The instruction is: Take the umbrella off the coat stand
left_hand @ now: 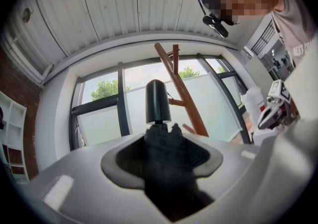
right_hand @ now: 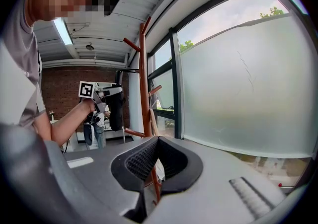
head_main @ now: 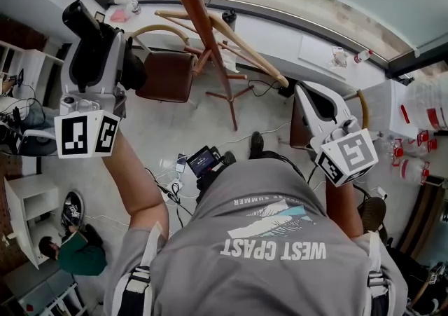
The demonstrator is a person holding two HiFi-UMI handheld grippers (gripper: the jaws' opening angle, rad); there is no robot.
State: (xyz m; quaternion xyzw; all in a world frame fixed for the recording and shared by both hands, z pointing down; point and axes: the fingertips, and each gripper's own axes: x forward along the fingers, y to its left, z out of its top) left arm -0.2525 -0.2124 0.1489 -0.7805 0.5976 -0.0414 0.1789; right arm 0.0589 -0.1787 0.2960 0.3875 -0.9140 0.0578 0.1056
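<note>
My left gripper (head_main: pixel 96 52) is shut on a folded black umbrella (head_main: pixel 78 19), held up at the head view's upper left. In the left gripper view the umbrella's cloth (left_hand: pixel 166 153) fills the space between the jaws, and its black cylindrical handle (left_hand: pixel 157 101) sticks out past the tips. The reddish wooden coat stand (head_main: pixel 203 20) rises to the right of it, apart from the umbrella. The right gripper view shows the umbrella (right_hand: pixel 115 110) hanging left of the stand (right_hand: pixel 144 84). My right gripper (head_main: pixel 323 106) is shut with nothing between its pads.
A brown chair (head_main: pixel 168 76) and a light wooden pole (head_main: pixel 231 34) stand by the stand's base. Cables and small devices (head_main: pixel 201 162) lie on the floor. A white shelf (head_main: pixel 21 209) and a seated person (head_main: pixel 78 251) are at the left. A frosted window (right_hand: pixel 238 84) lies ahead.
</note>
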